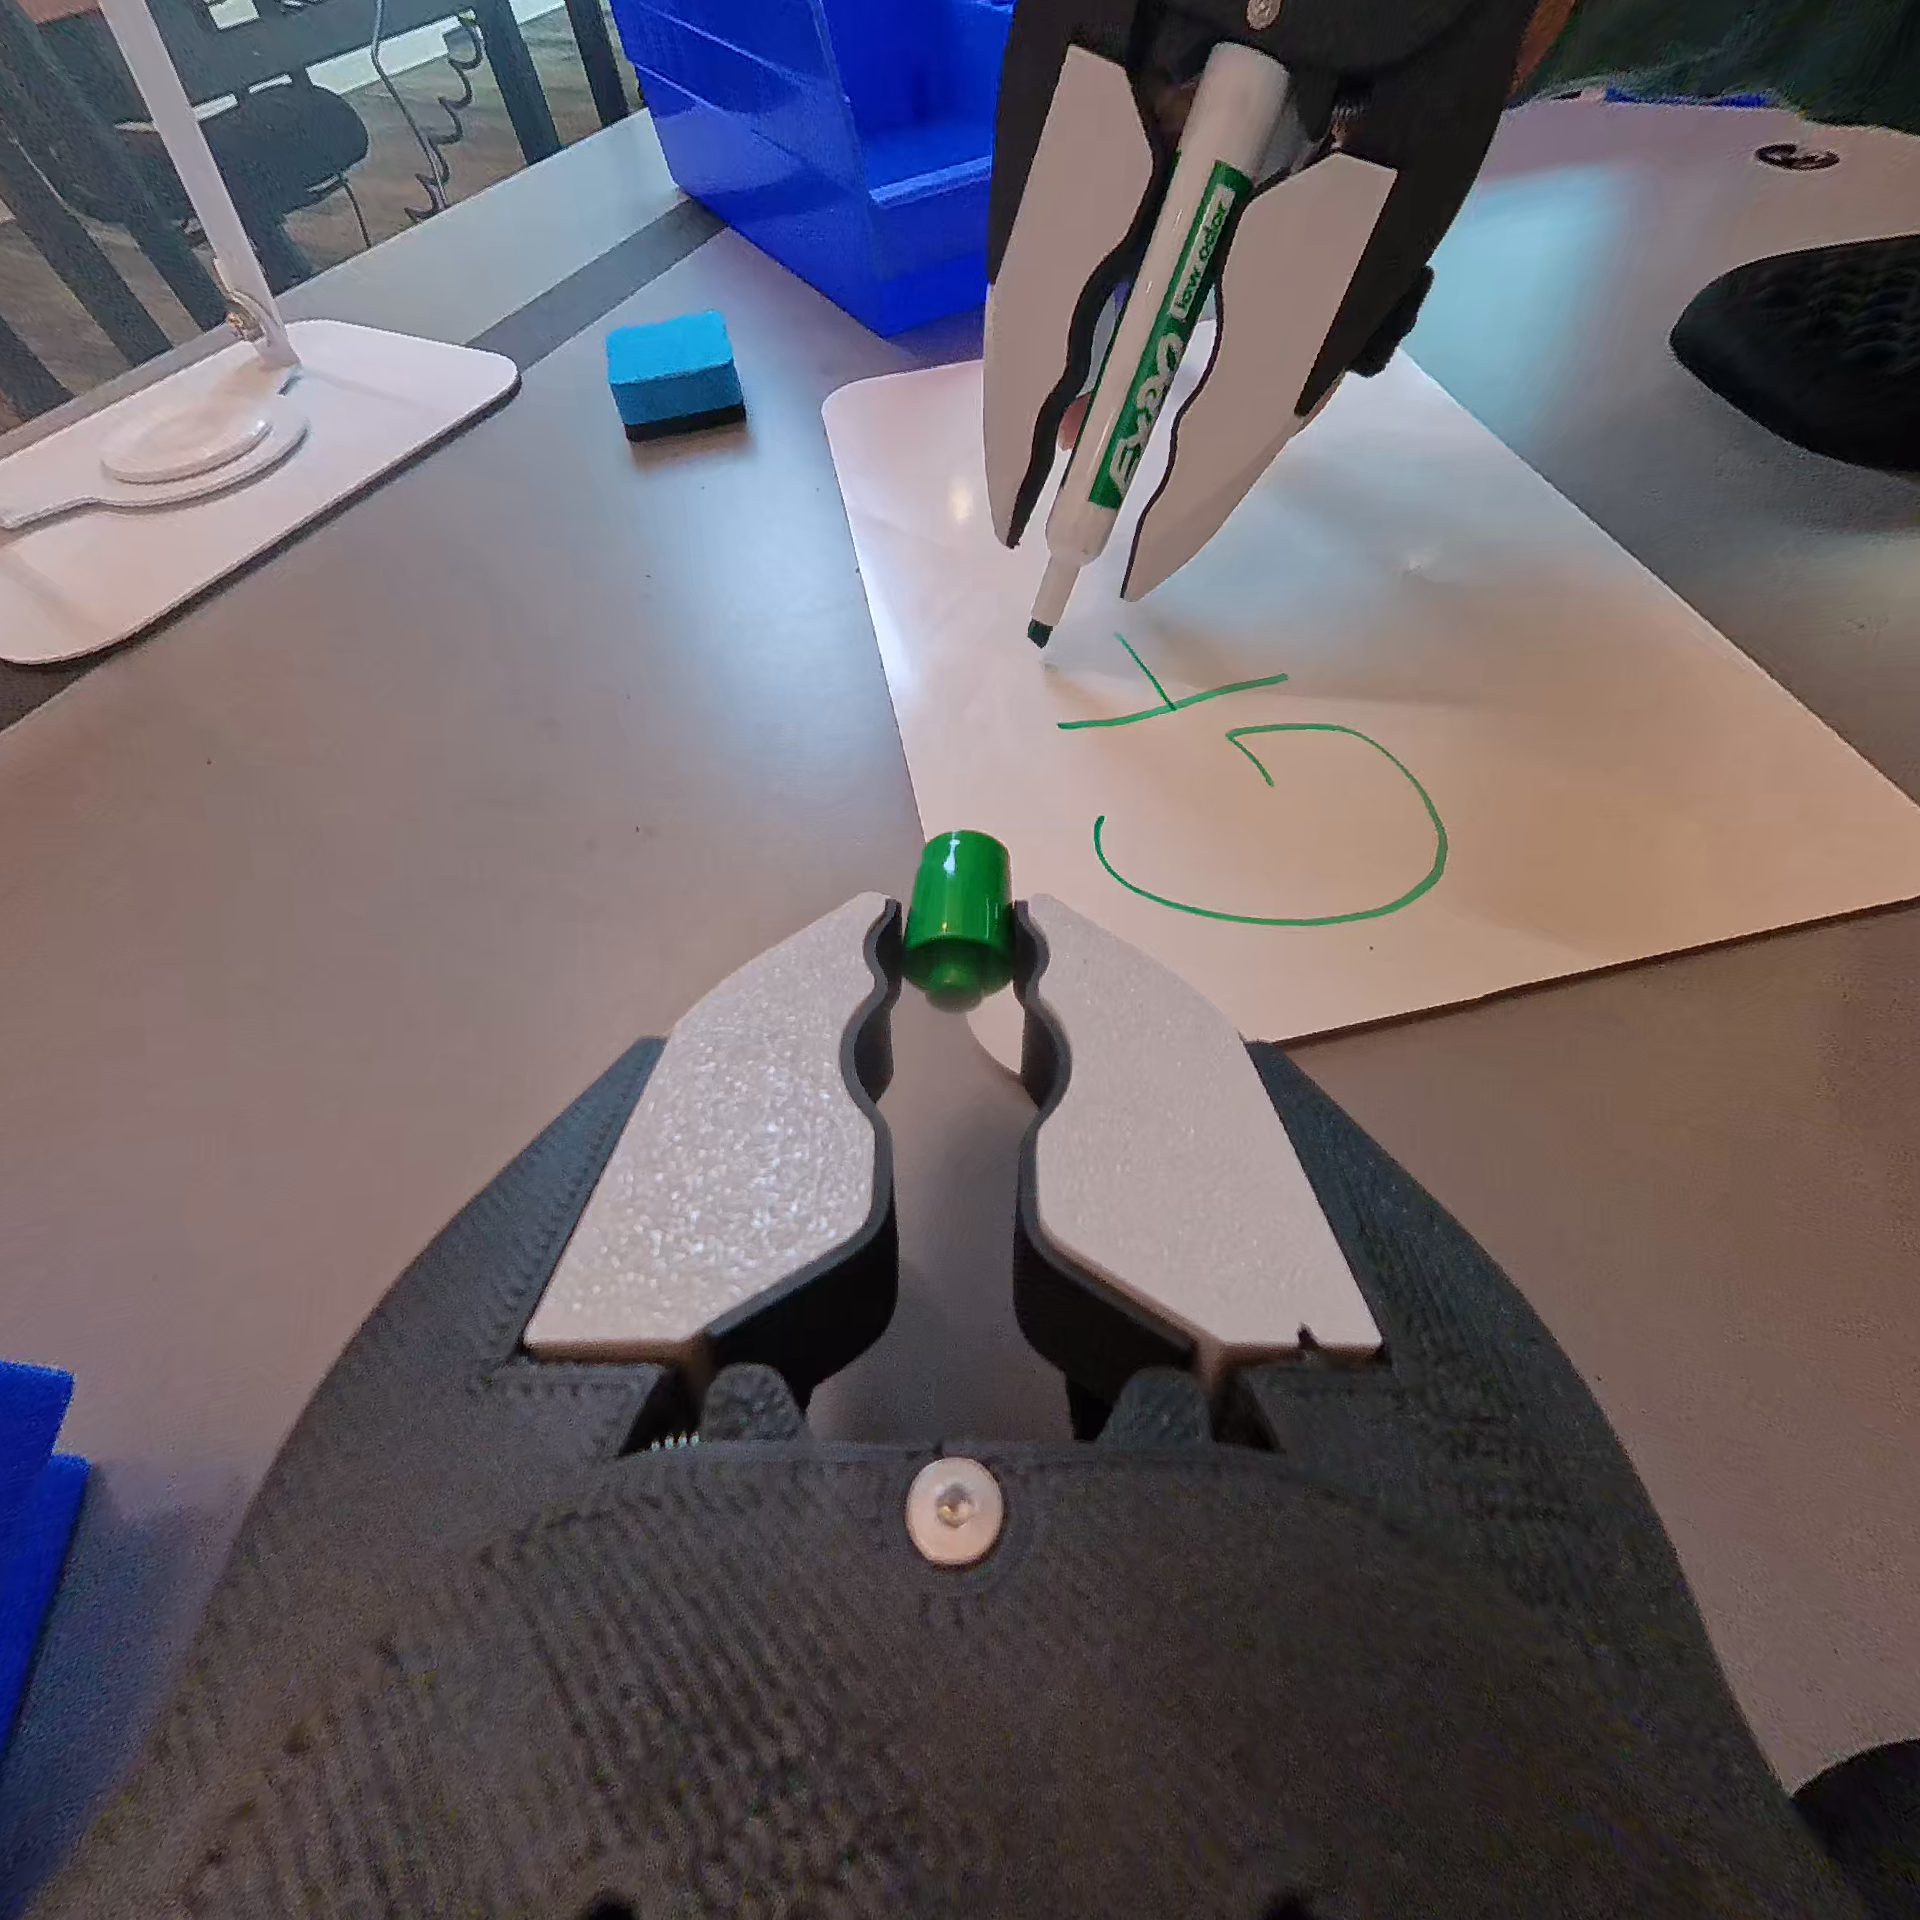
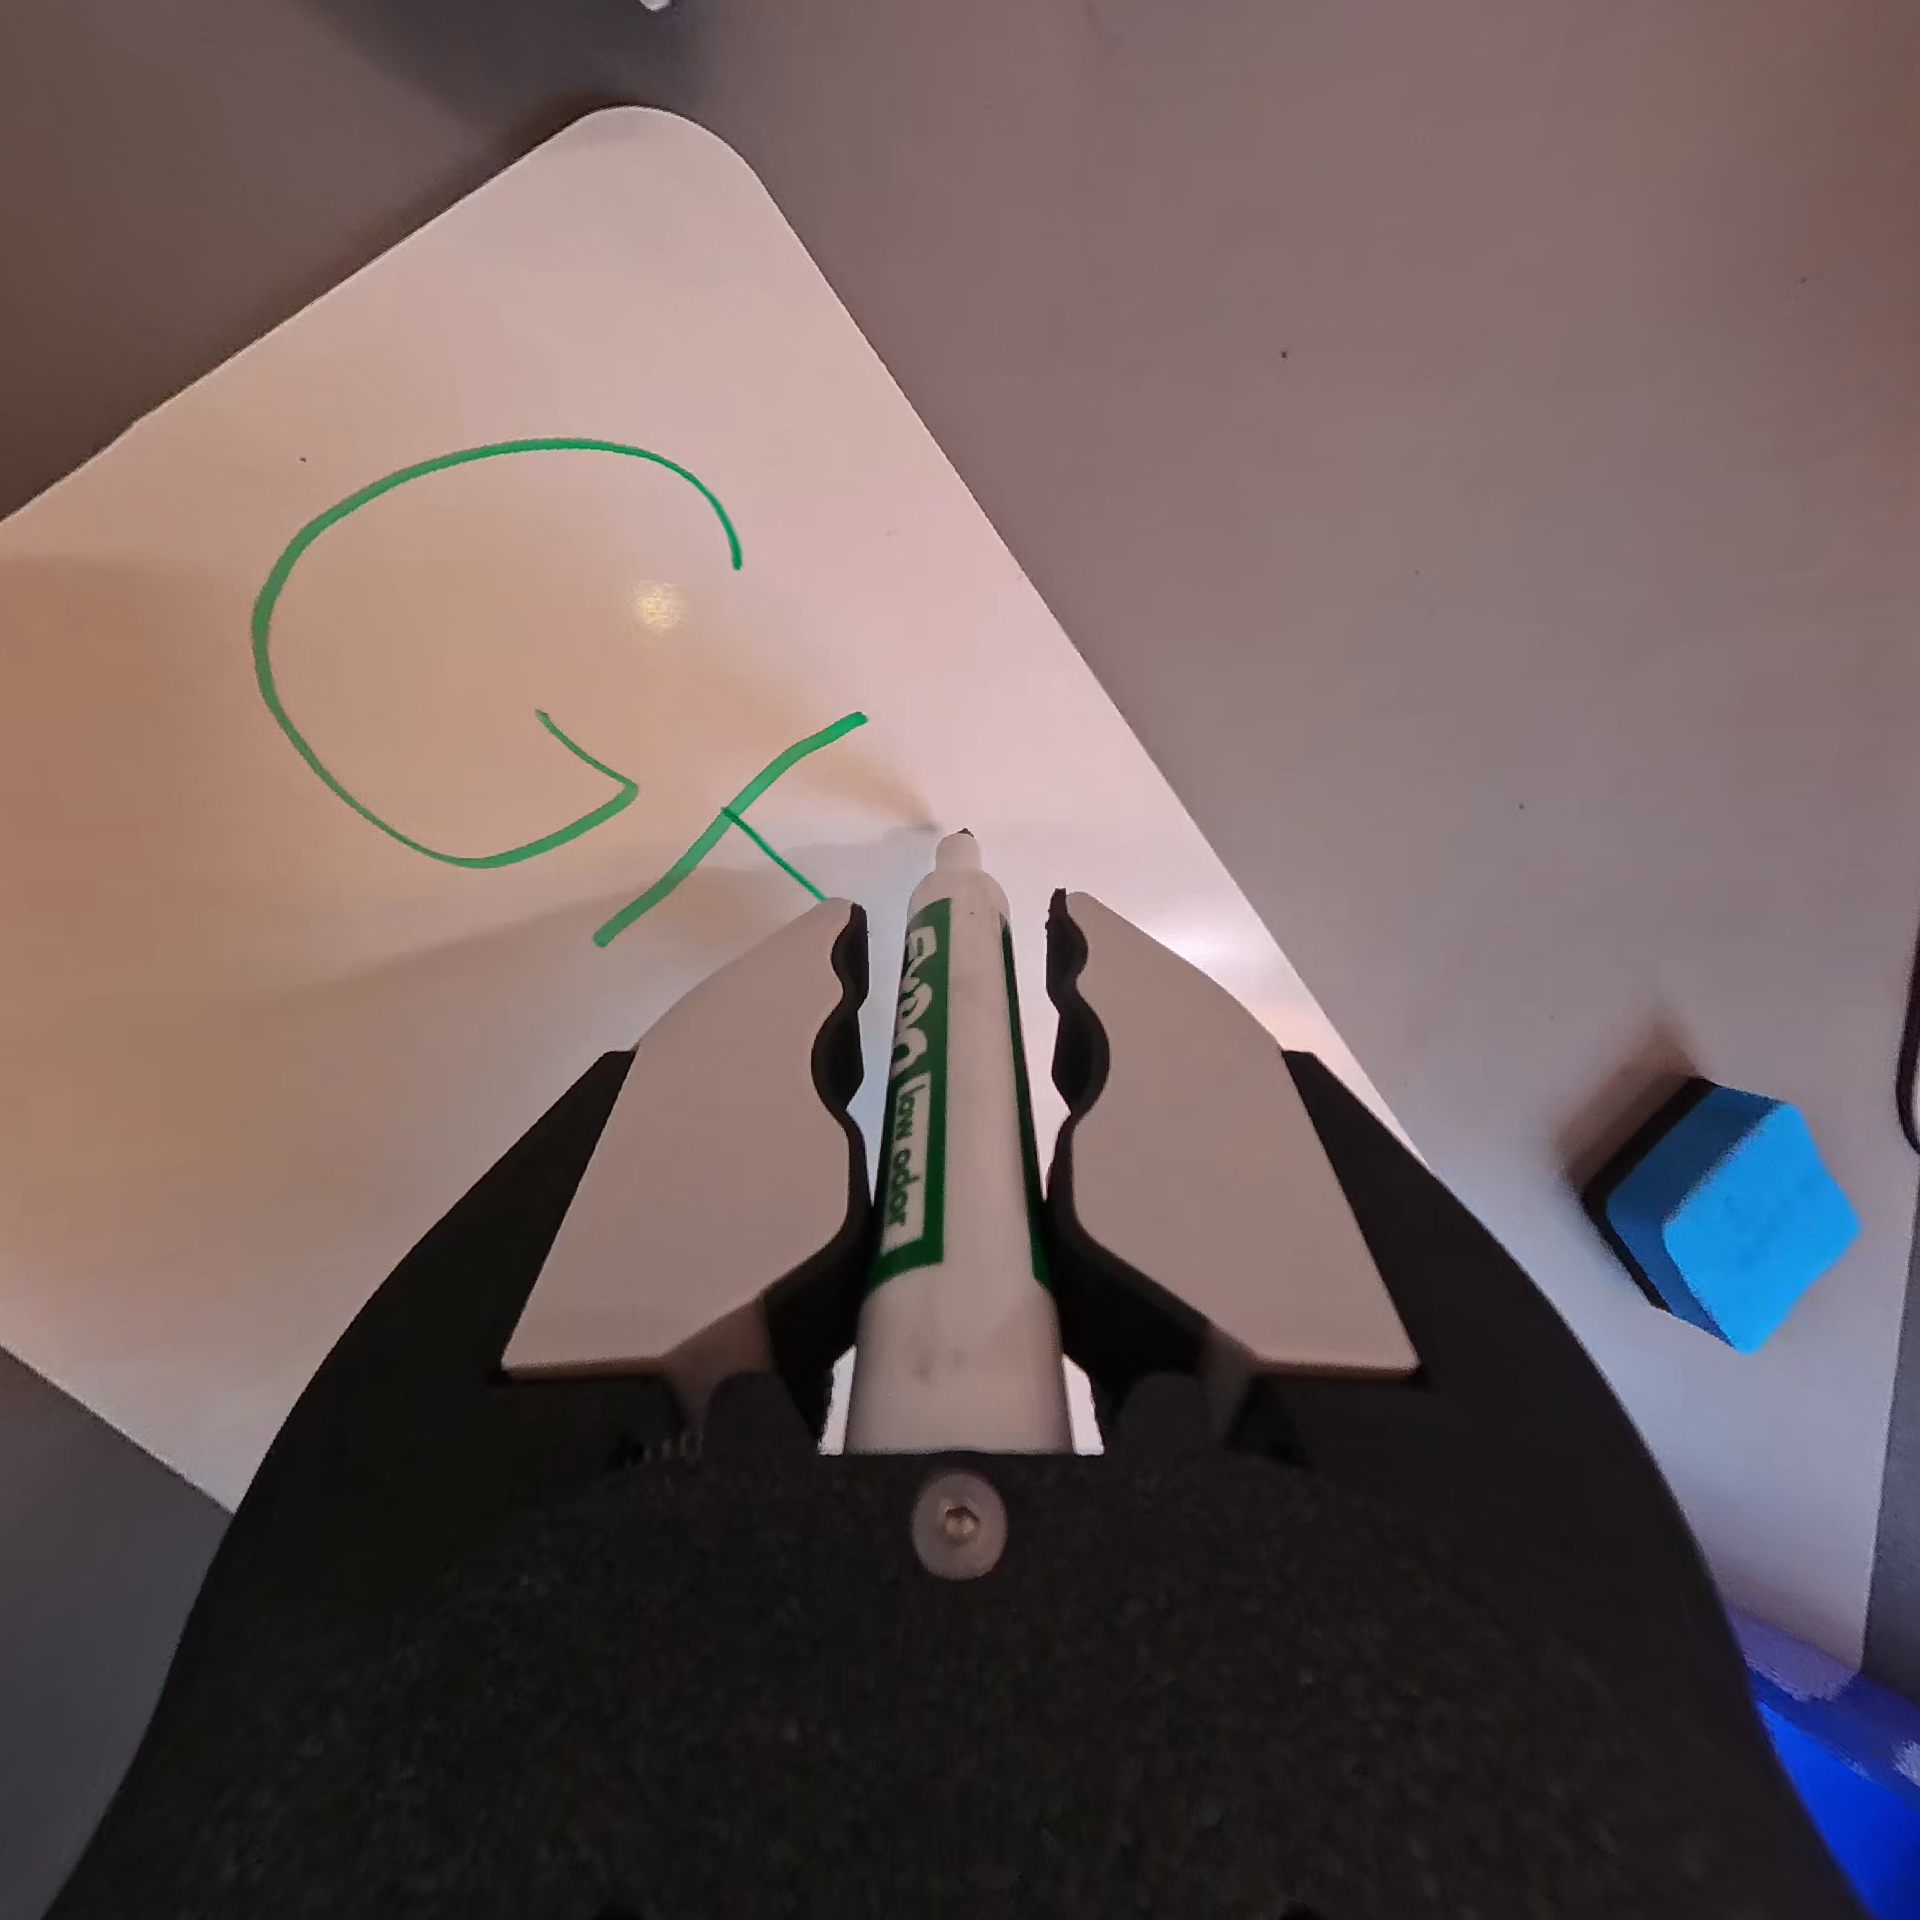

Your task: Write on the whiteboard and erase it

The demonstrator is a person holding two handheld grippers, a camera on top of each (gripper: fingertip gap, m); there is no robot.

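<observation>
Right wrist view: marker (image 2: 956,1122) bears a green label.

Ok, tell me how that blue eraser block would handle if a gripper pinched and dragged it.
The eraser looks like foam, so probably light and squashy under the pads. Its squat, flat-sided shape should neither roll nor tip. The dark underside layer might grip the table and drag slightly.

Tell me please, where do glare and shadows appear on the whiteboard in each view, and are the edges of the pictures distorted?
Right wrist view: a small bright glare spot sits on the whiteboard inside the green marks, and a soft shadow trails from the marker tip. Left wrist view: pale streaks of reflection cross the board under the right gripper. Both views bend straight edges, as wide-angle lenses do.
</observation>
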